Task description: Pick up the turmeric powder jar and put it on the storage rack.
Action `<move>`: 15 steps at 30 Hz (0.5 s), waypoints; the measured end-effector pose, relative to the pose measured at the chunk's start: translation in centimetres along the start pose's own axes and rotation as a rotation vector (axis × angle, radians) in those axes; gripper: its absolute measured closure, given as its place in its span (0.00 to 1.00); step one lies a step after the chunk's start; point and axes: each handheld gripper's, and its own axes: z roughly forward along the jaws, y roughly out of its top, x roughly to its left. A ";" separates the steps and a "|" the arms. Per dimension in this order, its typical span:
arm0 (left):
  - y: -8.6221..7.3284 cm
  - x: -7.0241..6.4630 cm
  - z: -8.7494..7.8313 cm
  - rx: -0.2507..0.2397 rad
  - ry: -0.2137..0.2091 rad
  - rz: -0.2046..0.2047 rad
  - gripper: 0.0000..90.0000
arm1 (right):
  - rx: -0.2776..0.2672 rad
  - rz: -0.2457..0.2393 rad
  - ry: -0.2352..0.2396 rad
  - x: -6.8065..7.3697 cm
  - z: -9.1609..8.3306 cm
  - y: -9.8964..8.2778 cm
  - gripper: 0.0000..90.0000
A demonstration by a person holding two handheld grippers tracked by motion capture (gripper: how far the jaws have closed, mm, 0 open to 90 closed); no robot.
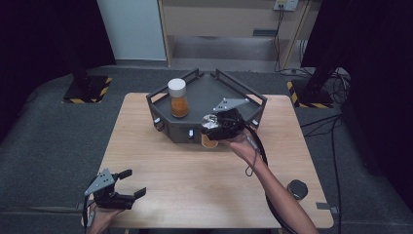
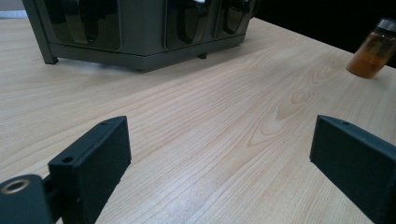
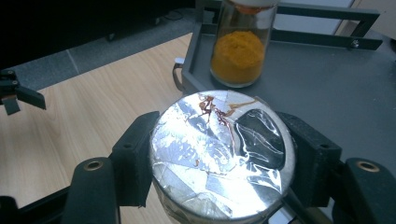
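The right gripper (image 1: 217, 127) is clamped on a foil-sealed jar (image 3: 223, 156), its two black jaws pressing the jar's sides just under the torn, crinkled silver seal; in the high view the jar's orange lower part hangs below the gripper, in front of the near wall of the dark grey hexagonal tray stand (image 1: 243, 92) and off the wooden table (image 1: 195, 180). The hand behind it reaches forward from the lower right with the forearm stretched diagonally over the table and the cable trailing along the wrist. On the tray's deck, just beyond, stands a white-capped jar of orange powder (image 1: 178, 98), upright. The left gripper (image 1: 127, 185) rests low at the table's near left corner, jaws spread wide apart with bare wood between them.
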 end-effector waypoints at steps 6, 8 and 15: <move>0.0 0.0 -0.1 -0.003 0.001 -0.001 0.05 | 0.005 0.001 -0.007 -0.5 0.3 1.1 0.38; 0.0 0.0 -0.1 -0.003 0.000 0.000 0.05 | 0.007 0.006 -0.010 -0.7 0.4 1.5 0.38; -0.1 0.0 -0.1 -0.004 0.000 -0.001 0.05 | 0.003 0.009 -0.023 -1.1 0.6 2.8 0.38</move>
